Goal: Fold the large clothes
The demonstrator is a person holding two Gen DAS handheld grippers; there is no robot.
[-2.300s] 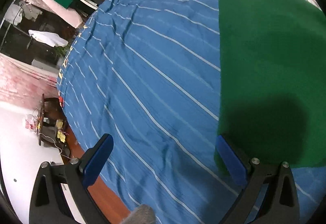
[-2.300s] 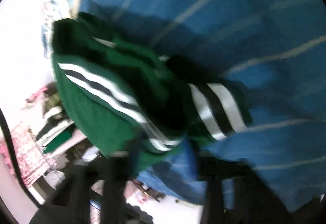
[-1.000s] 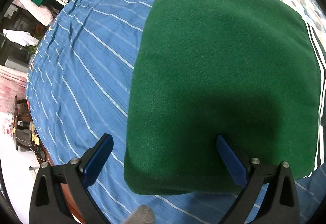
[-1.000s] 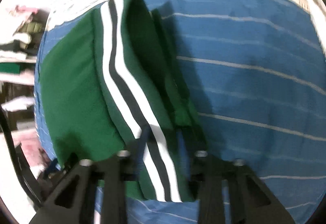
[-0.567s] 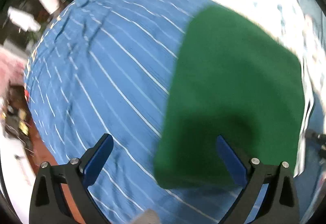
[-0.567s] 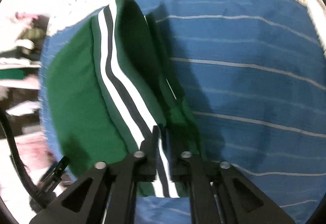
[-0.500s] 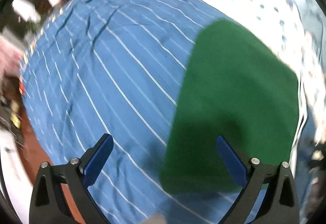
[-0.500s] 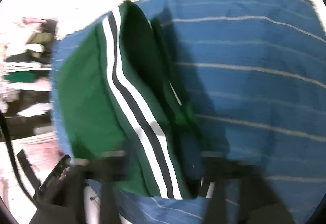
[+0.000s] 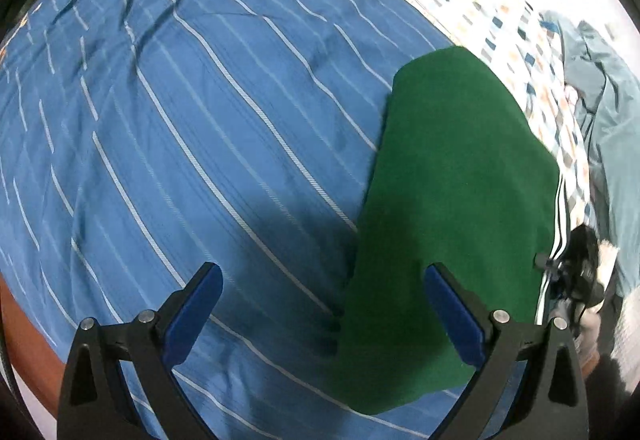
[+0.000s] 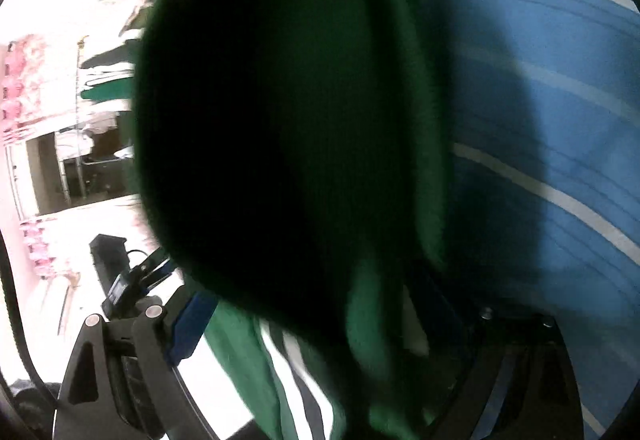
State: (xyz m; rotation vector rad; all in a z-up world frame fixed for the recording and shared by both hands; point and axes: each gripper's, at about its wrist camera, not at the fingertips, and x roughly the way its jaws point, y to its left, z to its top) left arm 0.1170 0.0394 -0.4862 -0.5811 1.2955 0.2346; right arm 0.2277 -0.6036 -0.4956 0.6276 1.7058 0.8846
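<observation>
Both grippers are shown over a blue striped bedspread (image 9: 208, 144). Left gripper (image 9: 320, 304) is seen with its 2 blue-padded fingers (image 9: 192, 312) spread wide and nothing held between them; it hangs above the bedspread, the right pad overlapping the near corner of the folded green garment (image 9: 460, 208) in the picture, though contact cannot be confirmed. Right gripper (image 10: 312, 324) is largely hidden by dark green cloth bulging close to its lens; only 1 blue pad (image 10: 192, 324) is clearly visible, with striped fabric passing between the jaws, so whether they are clamped on the cloth cannot be told.

The green garment (image 10: 280, 112) is shown as a compact folded rectangle lying on the right part of the bedspread, its far end reaching a checked sheet (image 9: 472, 0), and its white-striped edge (image 9: 558, 240) turned toward the right gripper. A grey-blue garment (image 9: 608, 120) lies beyond it.

The arrangement is judged to serve a lift or shift of the finished fold: the striped edge is engaged by 1 gripper while the other is kept free beside the opposite corner, presumably to support or steady it. Folding appears nearly complete. Sagging or unfolding of the bundle under a 1-sided hold is the likely risk.
</observation>
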